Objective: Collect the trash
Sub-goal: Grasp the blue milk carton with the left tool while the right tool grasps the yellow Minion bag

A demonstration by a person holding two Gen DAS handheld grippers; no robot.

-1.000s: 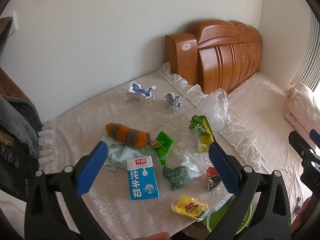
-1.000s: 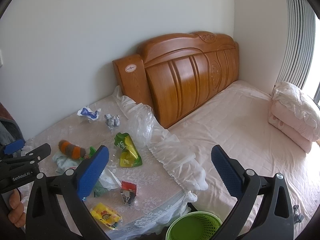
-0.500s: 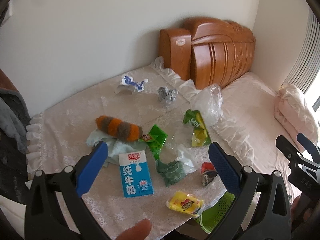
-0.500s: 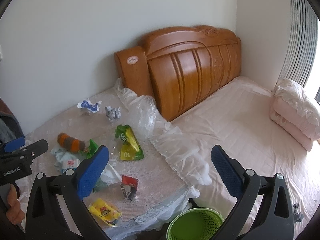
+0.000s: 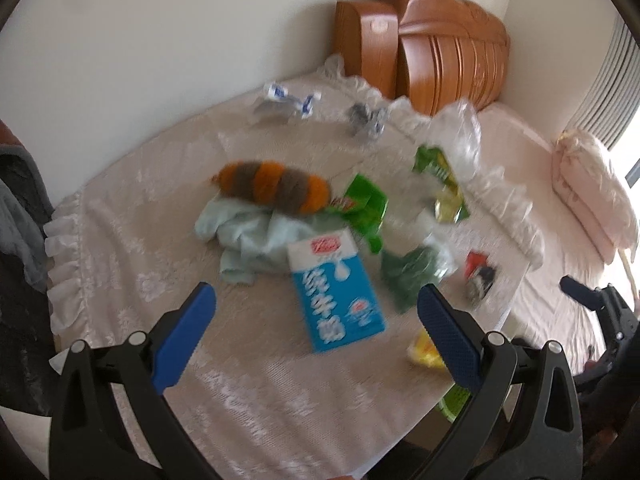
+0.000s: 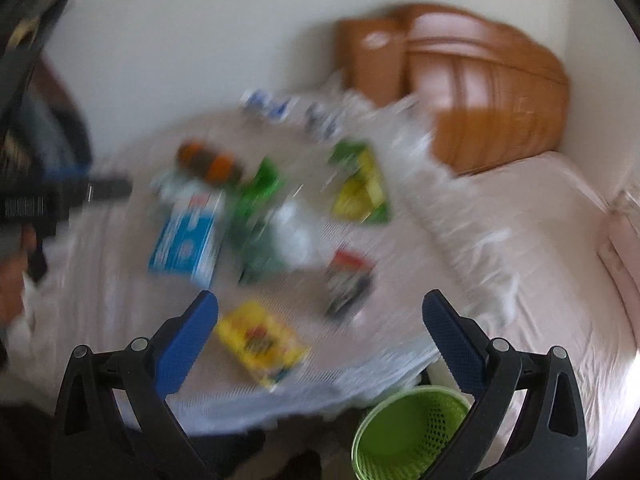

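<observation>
Trash lies scattered on a table with a lace cloth (image 5: 132, 240). A blue and white milk carton (image 5: 336, 292) lies flat just ahead of my open left gripper (image 5: 316, 304). Around it are green wrappers (image 5: 364, 204), a green-yellow packet (image 5: 440, 184), a small red-black packet (image 5: 480, 276) and a yellow packet (image 6: 260, 340). My open right gripper (image 6: 320, 312) hovers above the yellow packet, holding nothing. A green mesh bin (image 6: 408, 432) stands on the floor below the table's edge. The right wrist view is blurred.
An orange and grey plush toy (image 5: 272, 188) rests on a pale blue cloth (image 5: 248, 236). Crumpled wrappers (image 5: 288, 100) and a clear plastic bag (image 5: 456, 132) lie further back. A wooden headboard (image 5: 432, 48) and a bed with pink sheets (image 5: 560, 216) are on the right.
Both grippers have moved forward and down toward the table, so the trash looks larger. The right view has swung left onto the table. Both stay open.
</observation>
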